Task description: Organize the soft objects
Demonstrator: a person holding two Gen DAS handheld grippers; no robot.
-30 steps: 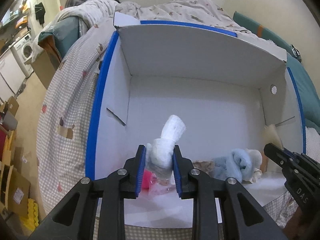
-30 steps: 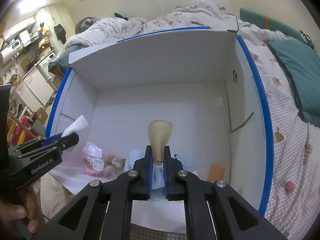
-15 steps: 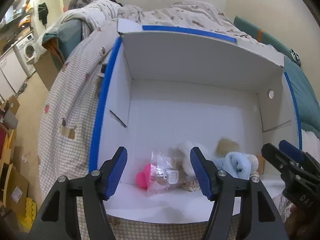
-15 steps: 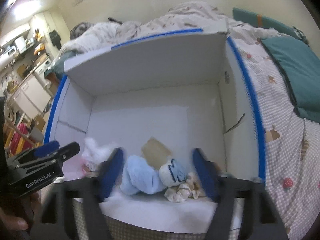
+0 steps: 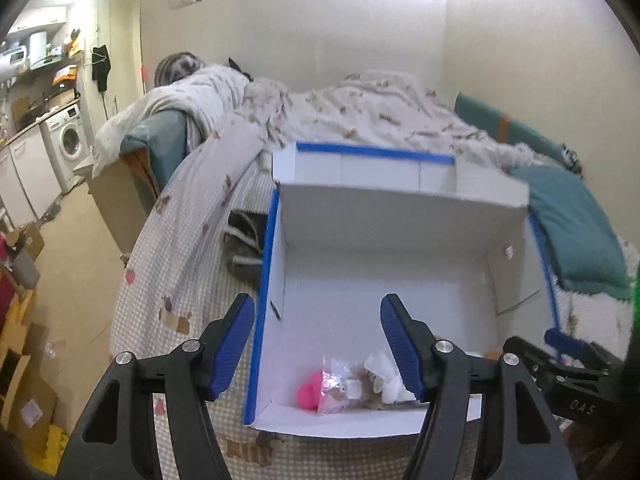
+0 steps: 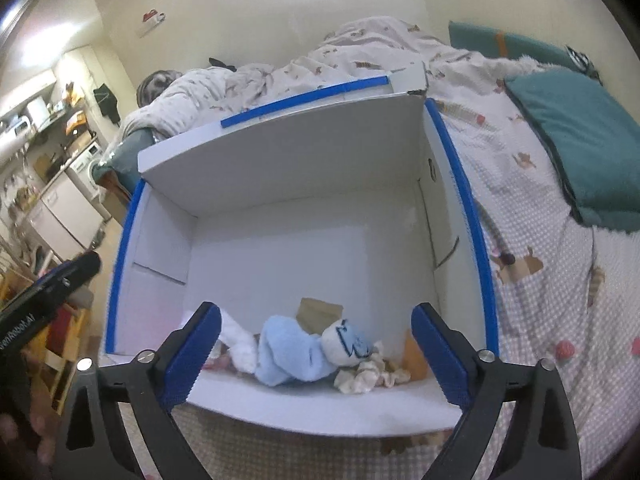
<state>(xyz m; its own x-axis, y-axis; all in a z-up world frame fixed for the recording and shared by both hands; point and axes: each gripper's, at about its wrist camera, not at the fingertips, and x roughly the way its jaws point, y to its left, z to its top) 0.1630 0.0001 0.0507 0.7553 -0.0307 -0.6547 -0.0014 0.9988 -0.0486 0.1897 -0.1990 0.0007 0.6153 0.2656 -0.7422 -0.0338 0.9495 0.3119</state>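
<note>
Since 1 second ago we have let go of both pieces: the white rolled cloth [image 5: 386, 372] that our left gripper [image 5: 318, 344] pinched and the tan piece [image 6: 320, 312] that our right gripper [image 6: 316, 354] pinched now lie inside the white box [image 6: 312, 248], and both tools have pulled back and up, so we see more of the bed and room. Our left gripper now spreads its 2 blue-padded jaws wide with nothing between them, hanging above the box's near left corner, its left jaw over the checked bedspread [image 5: 172, 280] outside the blue-taped edge. Our right gripper is likewise spread wide and holds nothing, poised over the near wall of the box. Below the left gripper we see a pink ball [image 5: 310, 390] touching a clear plastic packet [image 5: 338, 386], with the white rolled cloth just beside it. In the right view a light blue plush [image 6: 292, 350] lies along the near wall, touching a cream crumpled cloth [image 6: 370, 372], with the tan piece behind it. A teal pillow [image 6: 576, 148] lies on the bedspread to the right of the box, and a washing machine [image 5: 68, 140] stands far off to the left.
</note>
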